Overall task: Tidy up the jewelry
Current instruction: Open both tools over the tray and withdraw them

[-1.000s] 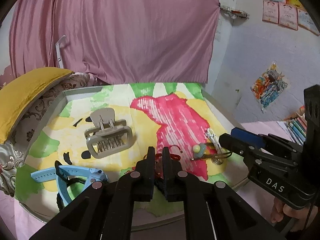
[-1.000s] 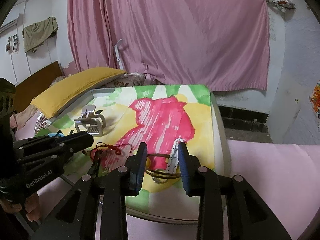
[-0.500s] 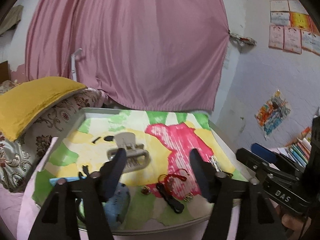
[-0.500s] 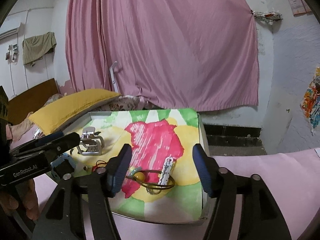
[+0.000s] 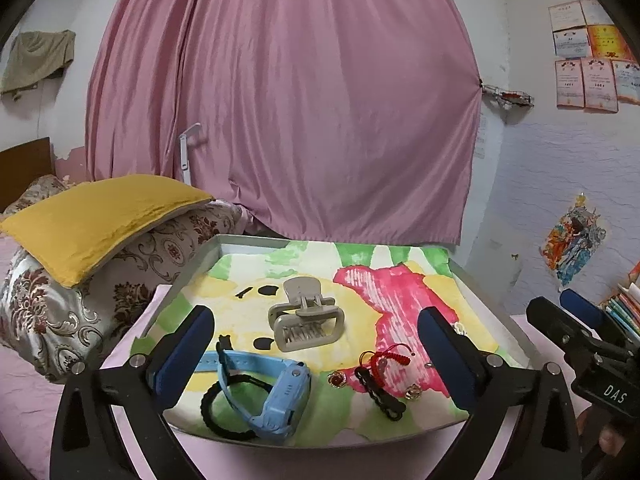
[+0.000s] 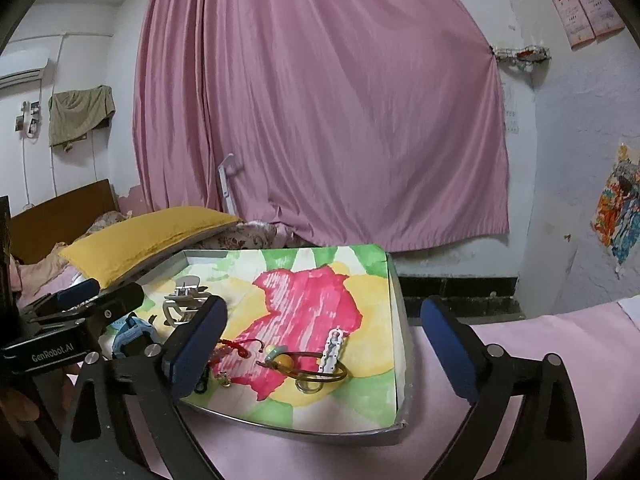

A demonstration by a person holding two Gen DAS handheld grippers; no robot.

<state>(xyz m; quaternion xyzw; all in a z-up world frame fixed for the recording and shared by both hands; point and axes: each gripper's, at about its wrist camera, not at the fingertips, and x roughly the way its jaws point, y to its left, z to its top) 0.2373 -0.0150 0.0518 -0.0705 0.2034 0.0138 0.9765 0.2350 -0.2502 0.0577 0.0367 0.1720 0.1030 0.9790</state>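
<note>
Left gripper (image 5: 316, 354) jaws spread wide, empty, above near edge of tray (image 5: 476, 280). Right gripper (image 6: 324, 346) jaws also spread, empty. In tray on painted paper: grey hair claw (image 5: 306, 322) centre, blue watch (image 5: 276, 392) near left, red cord bracelet (image 5: 384, 360), black chain (image 5: 380, 394), white beaded clip (image 6: 333, 350) near right on brown bangles (image 6: 320, 372).

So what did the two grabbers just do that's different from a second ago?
Both opened and pulled back from the tray. The left gripper let go of the red cord; the right gripper backed off the bangle and white clip. The hair claw and blue watch stayed put.
</note>
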